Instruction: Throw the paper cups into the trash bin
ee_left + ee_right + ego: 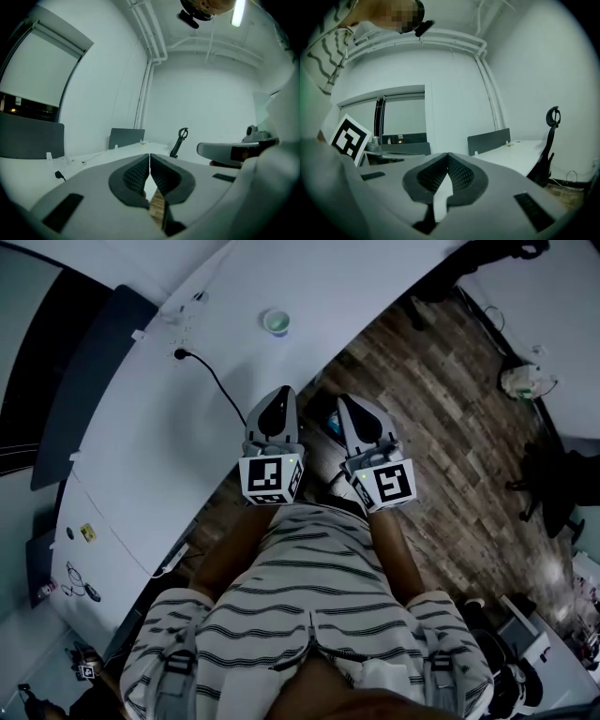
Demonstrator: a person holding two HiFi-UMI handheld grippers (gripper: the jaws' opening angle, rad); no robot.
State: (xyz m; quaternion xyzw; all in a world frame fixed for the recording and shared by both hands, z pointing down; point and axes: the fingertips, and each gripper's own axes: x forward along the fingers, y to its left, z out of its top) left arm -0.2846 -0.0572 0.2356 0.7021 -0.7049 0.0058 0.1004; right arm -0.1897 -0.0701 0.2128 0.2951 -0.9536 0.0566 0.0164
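The long white counter (141, 456) runs diagonally through the left of the head view. A thin black power cable (211, 376) trails across it toward its near edge. Further along, toward the counter's far side, stands the task's thing, a small white paper cup with a pale green rim (276, 322). It is upright, alone, and well apart from both tools. No trash bin can be made out in any view.

The left tool (278, 395) hangs at the counter's near edge, close to the person's black-and-white striped shirt (309, 568). The left gripper view shows its ribbed pads pressed together with nothing between them. Just beside it, the right tool (345, 401) hangs over the brown wood-plank floor (450, 446), and its jaws too are together and empty.

The cup is likely very light and thin-walled. It would probably tip or slide at a nudge and crumple under a hard squeeze. Its rolled rim is likely the stiffest part. A sound hold would pinch one wall at the rim, with one pad inside and one outside. Spanning the upper wall just under the rim and closing gently would also work. Either tool must open before it can take the cup. Whether the cup holds any liquid cannot be told, so keeping it upright seems wise.
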